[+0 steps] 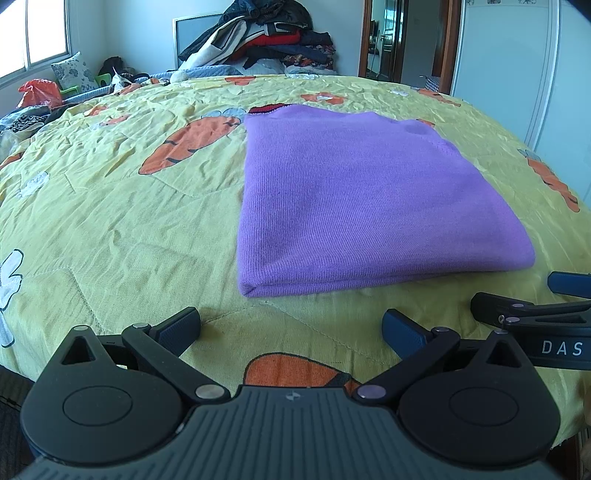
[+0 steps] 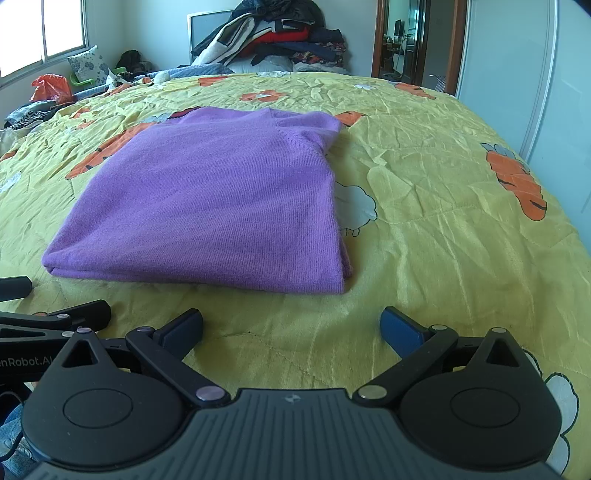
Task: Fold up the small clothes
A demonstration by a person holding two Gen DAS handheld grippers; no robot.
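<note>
a ribbed purple knit sweater (image 1: 351, 206) lies folded square on the crinkled yellow quilt (image 1: 110, 221), both grippers (image 1: 291, 328) (image 2: 291, 328) spread empty.

Bright daylight from window (image 1: 44, 33) at upper left, glass blown out. Soft shadows. Strong fisheye bending at edges; dark vignette in top-right corners. Mostly sharp.

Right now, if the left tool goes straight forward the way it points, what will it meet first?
Probably the folded purple knitted sweater on the yellow carrot-print bedspread. The open left tool points at its near folded edge, with only bare bedspread between them. Its height above the bed is unclear, so it might brush the bedspread first.
</note>
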